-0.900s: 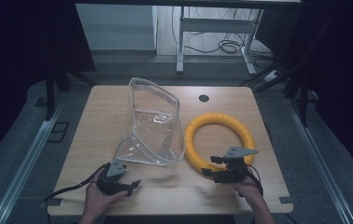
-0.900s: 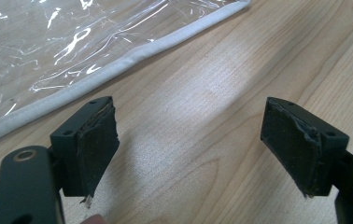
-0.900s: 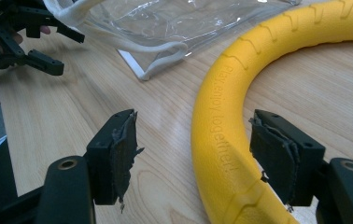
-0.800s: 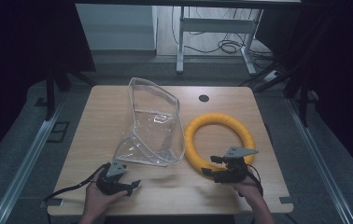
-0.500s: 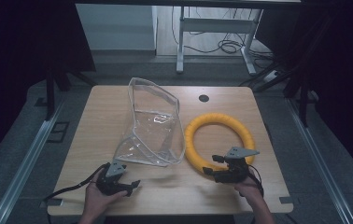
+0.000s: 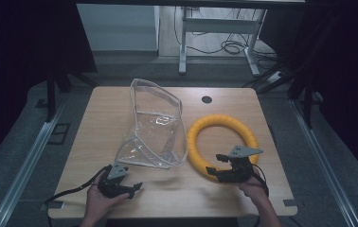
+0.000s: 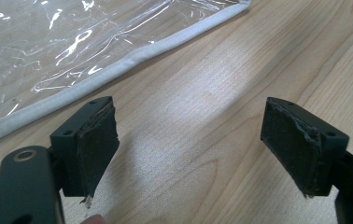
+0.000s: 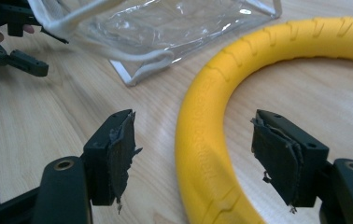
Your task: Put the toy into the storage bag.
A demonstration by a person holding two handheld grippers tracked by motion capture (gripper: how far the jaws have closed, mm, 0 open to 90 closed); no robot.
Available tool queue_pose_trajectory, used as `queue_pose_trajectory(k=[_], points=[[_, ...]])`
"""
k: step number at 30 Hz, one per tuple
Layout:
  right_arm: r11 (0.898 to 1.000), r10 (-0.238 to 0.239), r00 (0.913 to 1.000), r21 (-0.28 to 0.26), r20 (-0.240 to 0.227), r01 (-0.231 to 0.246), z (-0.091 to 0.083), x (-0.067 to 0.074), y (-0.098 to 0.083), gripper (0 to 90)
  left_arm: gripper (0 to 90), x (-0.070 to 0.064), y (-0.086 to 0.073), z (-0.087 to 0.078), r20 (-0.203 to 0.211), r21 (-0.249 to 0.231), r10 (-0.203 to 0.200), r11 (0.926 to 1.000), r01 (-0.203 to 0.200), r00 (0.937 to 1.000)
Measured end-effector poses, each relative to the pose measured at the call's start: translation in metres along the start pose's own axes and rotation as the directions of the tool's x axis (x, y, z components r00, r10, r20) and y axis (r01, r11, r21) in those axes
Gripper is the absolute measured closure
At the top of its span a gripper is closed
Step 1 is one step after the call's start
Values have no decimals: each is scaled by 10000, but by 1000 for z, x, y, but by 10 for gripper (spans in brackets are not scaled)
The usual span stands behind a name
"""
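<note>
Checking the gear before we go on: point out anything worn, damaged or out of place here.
The pads look worn. On the right gripper the pads are frayed, with torn edges and loose threads; the left gripper has ragged pads too. The yellow ring and clear bag lie on the table with no damage I can see.

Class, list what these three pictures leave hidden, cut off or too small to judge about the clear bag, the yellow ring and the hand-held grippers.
- Clear bag: the left gripper view's top and left edges cut it off.
- Yellow ring: the right gripper view's edges cut off its far and near arcs.
- Raised marks on the ring: blurred in the right gripper view, unreadable.
- Left hand-held gripper: too small in the high view to judge its jaws.
</note>
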State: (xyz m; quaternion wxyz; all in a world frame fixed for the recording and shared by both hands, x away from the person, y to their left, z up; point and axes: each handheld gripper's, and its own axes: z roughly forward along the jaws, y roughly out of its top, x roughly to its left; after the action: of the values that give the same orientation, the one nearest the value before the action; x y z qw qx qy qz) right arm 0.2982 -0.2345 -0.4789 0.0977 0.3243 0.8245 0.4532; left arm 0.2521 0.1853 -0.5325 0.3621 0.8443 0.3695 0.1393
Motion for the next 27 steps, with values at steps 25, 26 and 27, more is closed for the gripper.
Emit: queue_pose_trajectory(k=[25,26,27], points=[[8872,-1685,9826,4224,-787,1860,31,7,66,288,188,0,0,0,98,-16,-14,10000,14,10000],[8872,-1685,9826,4224,-787,1860,31,7,66,288,188,0,0,0,98,-16,-14,10000,14,10000],[8724,-1773,9807,4481,-823,1953,35,8,67,287,188,0,0,0,107,-2,-8,10000,8,9999]])
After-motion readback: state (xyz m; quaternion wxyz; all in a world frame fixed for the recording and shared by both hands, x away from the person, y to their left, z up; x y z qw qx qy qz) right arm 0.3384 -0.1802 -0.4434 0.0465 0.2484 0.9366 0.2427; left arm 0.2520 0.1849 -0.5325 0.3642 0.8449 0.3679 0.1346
